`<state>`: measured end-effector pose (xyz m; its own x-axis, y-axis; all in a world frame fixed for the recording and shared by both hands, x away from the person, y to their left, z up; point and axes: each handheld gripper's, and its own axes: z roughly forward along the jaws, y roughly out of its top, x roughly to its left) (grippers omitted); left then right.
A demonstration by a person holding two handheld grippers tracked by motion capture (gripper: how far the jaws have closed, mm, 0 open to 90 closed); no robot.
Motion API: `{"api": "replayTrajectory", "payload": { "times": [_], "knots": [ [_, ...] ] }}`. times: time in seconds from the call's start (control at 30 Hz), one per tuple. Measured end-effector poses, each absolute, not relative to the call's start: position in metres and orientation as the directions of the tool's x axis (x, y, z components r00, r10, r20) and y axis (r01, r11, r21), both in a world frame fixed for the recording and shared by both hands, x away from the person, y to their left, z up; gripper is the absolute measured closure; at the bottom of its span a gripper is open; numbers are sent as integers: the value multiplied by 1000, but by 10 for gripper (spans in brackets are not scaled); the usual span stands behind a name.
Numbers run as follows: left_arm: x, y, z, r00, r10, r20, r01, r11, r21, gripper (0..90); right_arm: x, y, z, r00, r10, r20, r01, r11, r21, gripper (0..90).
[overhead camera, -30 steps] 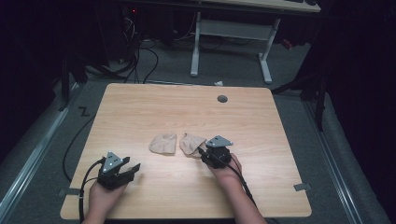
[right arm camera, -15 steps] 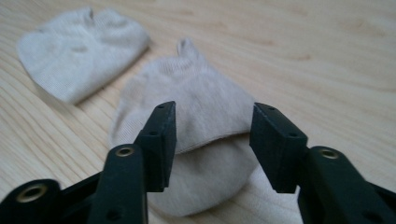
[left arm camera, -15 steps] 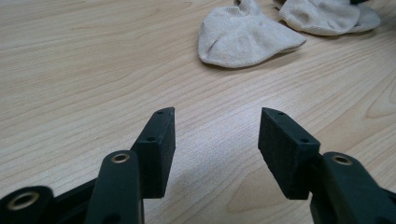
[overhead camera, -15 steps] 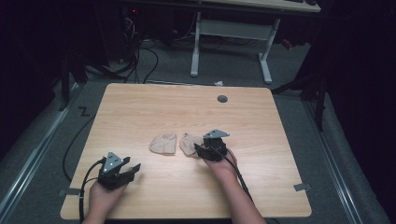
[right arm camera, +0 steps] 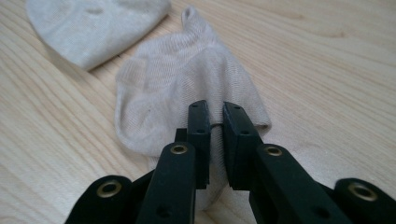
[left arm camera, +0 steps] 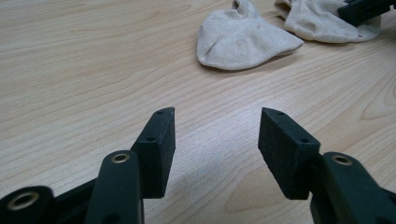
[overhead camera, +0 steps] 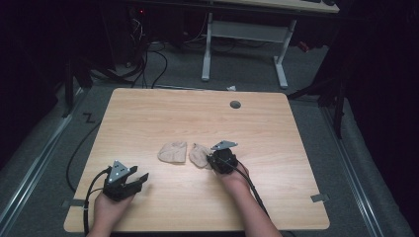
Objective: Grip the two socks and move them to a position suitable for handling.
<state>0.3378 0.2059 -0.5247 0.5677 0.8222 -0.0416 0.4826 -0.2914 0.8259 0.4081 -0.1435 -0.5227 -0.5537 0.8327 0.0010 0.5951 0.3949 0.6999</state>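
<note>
Here, in the high view, two beige ankle socks are lying mid-bench, the right sock (overhead camera: 199, 154) touching the right tool (overhead camera: 213, 160). The left tool (left arm camera: 215, 140) is gaping wide, holding nothing. The right tool's jaws are pinching the soft, light sock's (right arm camera: 187, 88) edge, a sensible hold.

Lab-like recording room, bare wooden table (overhead camera: 148, 113), dark curtains, floor cables (overhead camera: 148, 59), grey carpet

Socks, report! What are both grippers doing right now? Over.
Right gripper shut on right sock. Left gripper open, idle. Left sock untouched. Nothing blocking.
</note>
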Motion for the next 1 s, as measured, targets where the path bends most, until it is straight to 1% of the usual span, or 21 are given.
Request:
{"api": "replayTrajectory", "payload": {
  "times": [0.07,0.1,0.13,0.17,0.23,0.27,0.37,0.4,0.47,0.53,0.6,0.67,0.73,0.87,1.0],
  "knots": [
    [338,206,-525,568,822,-43,482,-289,827,468,406,-143,-520,-558,830,0,583,392,712,829],
    [338,206,-525,568,822,-44,482,-289,827,468,402,-143,-515,-563,826,12,575,381,724,829],
    [338,206,-525,569,821,-44,483,-291,826,468,396,-143,-507,-575,818,2,553,388,737,829],
    [338,206,-525,569,821,-44,483,-291,826,468,396,-143,-507,-575,818,2,553,388,737,829],
    [338,205,-525,569,821,-46,484,-289,826,468,382,-142,-495,-593,805,0,528,388,755,828],
    [338,205,-525,569,821,-46,484,-289,826,467,382,-142,-495,-593,805,0,528,388,755,828],
    [337,205,-524,573,818,-48,483,-290,826,468,366,-141,-487,-605,796,-9,503,391,771,828],
    [337,205,-524,572,819,-50,481,-286,829,467,355,-141,-484,-607,795,-5,497,385,778,828],
    [337,205,-524,575,816,-50,481,-288,828,467,351,-141,-484,-608,794,-7,496,386,778,827],
    [337,204,-524,577,815,-51,483,-290,827,467,335,-139,-489,-612,791,10,508,383,771,827],
    [337,204,-524,577,815,-50,480,-289,828,466,332,-138,-491,-612,790,23,517,378,768,827],
    [337,203,-524,577,815,-50,480,-288,829,466,318,-134,-501,-613,789,38,529,373,762,825],
    [336,203,-524,577,815,-52,480,-287,829,465,316,-132,-504,-611,791,42,534,372,759,824],
    [336,203,-523,577,815,-52,479,-286,830,466,307,-127,-522,-606,795,36,558,392,731,817],
    [336,203,-524,577,815,-52,480,-287,829,466,305,-126,-527,-598,801,28,566,397,723,799]
  ]
}}
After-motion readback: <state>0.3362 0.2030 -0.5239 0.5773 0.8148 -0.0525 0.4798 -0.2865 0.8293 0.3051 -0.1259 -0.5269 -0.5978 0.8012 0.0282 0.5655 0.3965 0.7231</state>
